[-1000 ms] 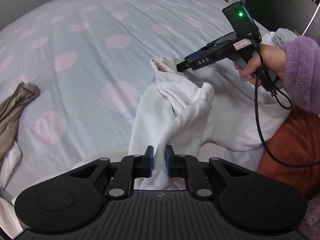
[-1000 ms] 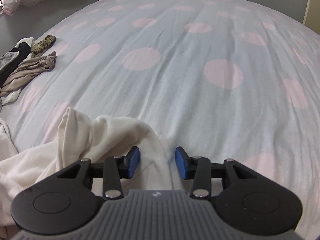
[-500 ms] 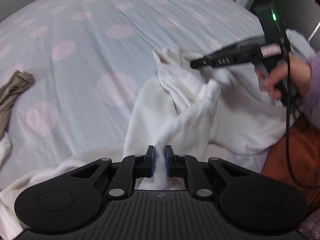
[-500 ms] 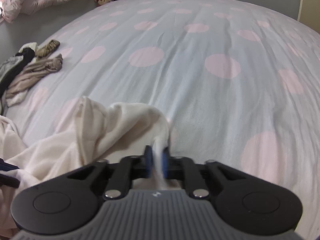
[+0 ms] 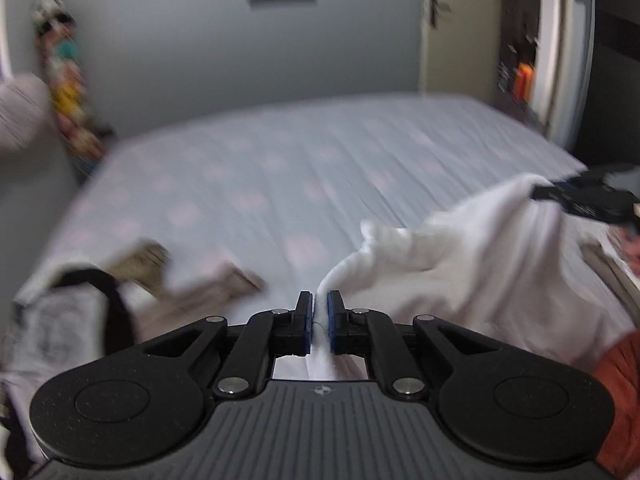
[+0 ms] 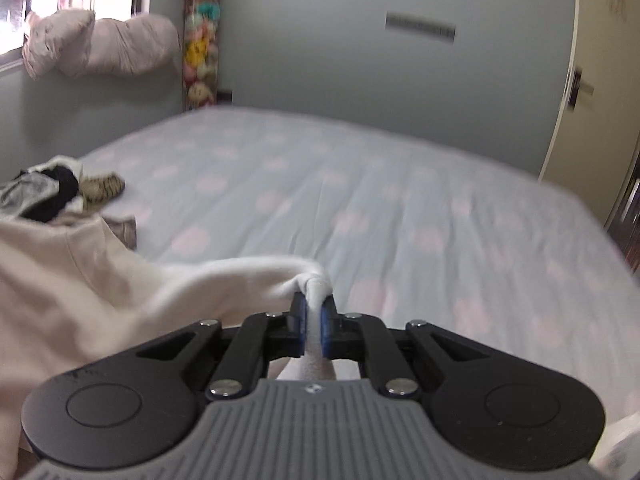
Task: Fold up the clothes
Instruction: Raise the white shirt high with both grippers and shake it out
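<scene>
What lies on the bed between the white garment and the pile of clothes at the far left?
In the right wrist view, only bare dotted bedsheet beyond the white garment; a brownish piece from the clothes pile sits against its edge.

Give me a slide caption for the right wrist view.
Right gripper clamps a corner of the white garment above the dotted bed sheet.

Two grippers, the left gripper (image 5: 319,322) and the right gripper (image 6: 314,322), pinch one white garment (image 5: 460,264). One bed (image 6: 360,200) carries one far-left heap of loose clothes (image 6: 60,188). One pink pillow (image 6: 100,46) and one column of soft toys (image 6: 199,36) stand far left.
</scene>
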`<state>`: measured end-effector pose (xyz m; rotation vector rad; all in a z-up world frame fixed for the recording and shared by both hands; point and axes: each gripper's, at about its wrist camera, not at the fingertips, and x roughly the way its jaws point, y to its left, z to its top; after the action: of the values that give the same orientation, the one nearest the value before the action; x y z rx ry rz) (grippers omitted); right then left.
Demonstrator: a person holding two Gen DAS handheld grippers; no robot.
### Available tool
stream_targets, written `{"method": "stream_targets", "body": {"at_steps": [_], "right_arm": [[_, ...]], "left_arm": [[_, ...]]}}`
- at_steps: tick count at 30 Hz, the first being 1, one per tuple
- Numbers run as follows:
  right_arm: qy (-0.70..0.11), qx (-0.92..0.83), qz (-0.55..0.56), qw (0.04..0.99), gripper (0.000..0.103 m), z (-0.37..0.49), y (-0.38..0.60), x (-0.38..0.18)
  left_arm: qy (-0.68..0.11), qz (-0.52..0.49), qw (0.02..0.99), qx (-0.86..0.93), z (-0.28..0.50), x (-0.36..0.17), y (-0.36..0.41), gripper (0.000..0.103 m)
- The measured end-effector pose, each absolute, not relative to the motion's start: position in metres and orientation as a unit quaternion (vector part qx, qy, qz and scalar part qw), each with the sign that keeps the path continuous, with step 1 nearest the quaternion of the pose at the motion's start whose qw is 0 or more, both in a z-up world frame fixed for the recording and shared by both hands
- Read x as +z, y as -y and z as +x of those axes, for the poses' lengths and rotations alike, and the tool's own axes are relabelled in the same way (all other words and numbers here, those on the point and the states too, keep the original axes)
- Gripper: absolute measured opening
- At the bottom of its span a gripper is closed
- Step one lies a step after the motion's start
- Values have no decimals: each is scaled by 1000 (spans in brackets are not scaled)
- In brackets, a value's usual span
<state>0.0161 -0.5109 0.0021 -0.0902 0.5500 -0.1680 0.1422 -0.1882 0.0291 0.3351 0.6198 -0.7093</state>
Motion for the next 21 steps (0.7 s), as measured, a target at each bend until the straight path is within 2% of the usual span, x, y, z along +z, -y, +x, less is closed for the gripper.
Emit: {"method": "stream_targets", "body": {"at_steps": [13,21], "right_arm": [[-63,-124,-130,982,8,-83,454,181],[34,-151,-136,979,8,-155,429,249]], "left_arm": [[-54,133,945,-294,67,204,155,6],[29,100,953,-284,15,246,141,6]]}}
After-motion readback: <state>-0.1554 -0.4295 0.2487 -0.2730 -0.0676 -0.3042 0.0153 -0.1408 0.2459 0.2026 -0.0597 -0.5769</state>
